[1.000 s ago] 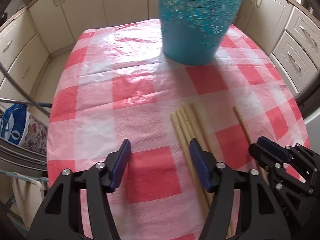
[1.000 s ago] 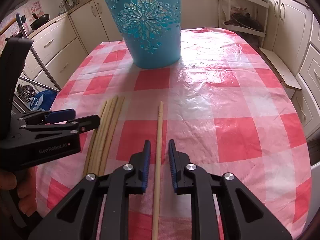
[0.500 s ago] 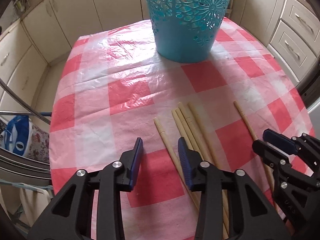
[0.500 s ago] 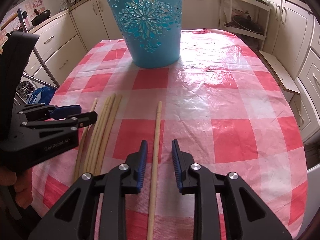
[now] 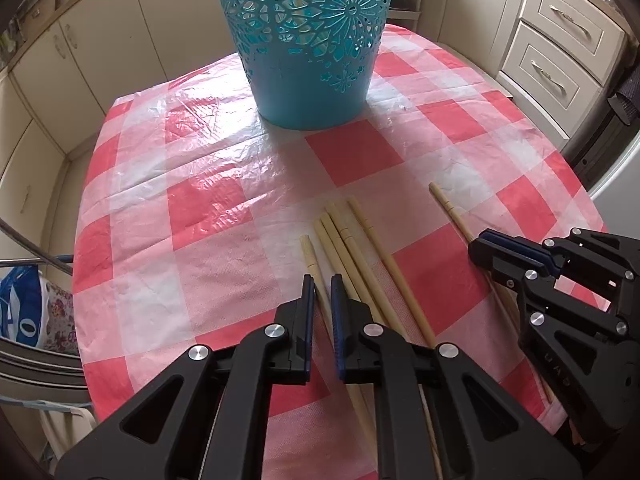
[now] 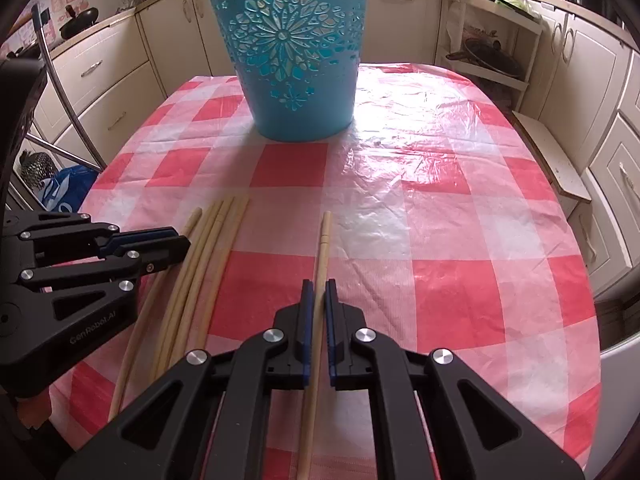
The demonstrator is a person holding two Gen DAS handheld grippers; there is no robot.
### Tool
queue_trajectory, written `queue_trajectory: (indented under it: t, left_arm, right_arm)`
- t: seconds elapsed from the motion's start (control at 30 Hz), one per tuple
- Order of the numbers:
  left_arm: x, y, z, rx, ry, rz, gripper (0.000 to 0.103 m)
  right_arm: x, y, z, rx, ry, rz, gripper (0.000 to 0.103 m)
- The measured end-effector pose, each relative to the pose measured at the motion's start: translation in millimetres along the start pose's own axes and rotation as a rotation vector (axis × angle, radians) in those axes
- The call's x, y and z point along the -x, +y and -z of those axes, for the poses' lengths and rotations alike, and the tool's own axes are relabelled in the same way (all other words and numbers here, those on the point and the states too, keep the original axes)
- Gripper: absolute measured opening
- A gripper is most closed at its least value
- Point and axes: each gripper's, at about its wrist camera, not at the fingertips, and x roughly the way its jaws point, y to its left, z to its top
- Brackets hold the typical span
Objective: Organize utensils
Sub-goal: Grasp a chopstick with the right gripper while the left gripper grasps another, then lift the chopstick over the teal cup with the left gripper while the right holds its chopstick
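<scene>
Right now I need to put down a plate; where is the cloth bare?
Free: the checked cloth right of the lone chopstick, and left of the chopstick bundle. Crowded: between bundle and lone chopstick, under both hand-held grippers.

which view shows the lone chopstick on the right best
The right wrist view: the lone chopstick runs up the middle, clamped in the right claw. In the left wrist view it sits at the right edge, mostly hidden behind that claw.

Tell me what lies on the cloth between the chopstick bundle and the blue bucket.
Nothing: in the right wrist view, only bare checked tablecloth separates the chopstick bundle from the blue bucket.
</scene>
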Motion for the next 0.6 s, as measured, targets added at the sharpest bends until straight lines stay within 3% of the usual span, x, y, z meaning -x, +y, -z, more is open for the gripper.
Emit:
queue_trajectory:
  t: [0.43,0.6]
  left_arm:
    - [-0.2,-5.2,0.4,-0.025,-0.016,-0.033,0.007]
    - [3.4,8.4,-2.0,0.036,-0.015,-0.001,0.005]
  right_arm:
    - [-1.7,-2.0,-1.2,-0.011,-0.028,-0.015,0.006]
    - [-2.3,-13.7,1.8,-0.078,-0.065,-0.084,0.006]
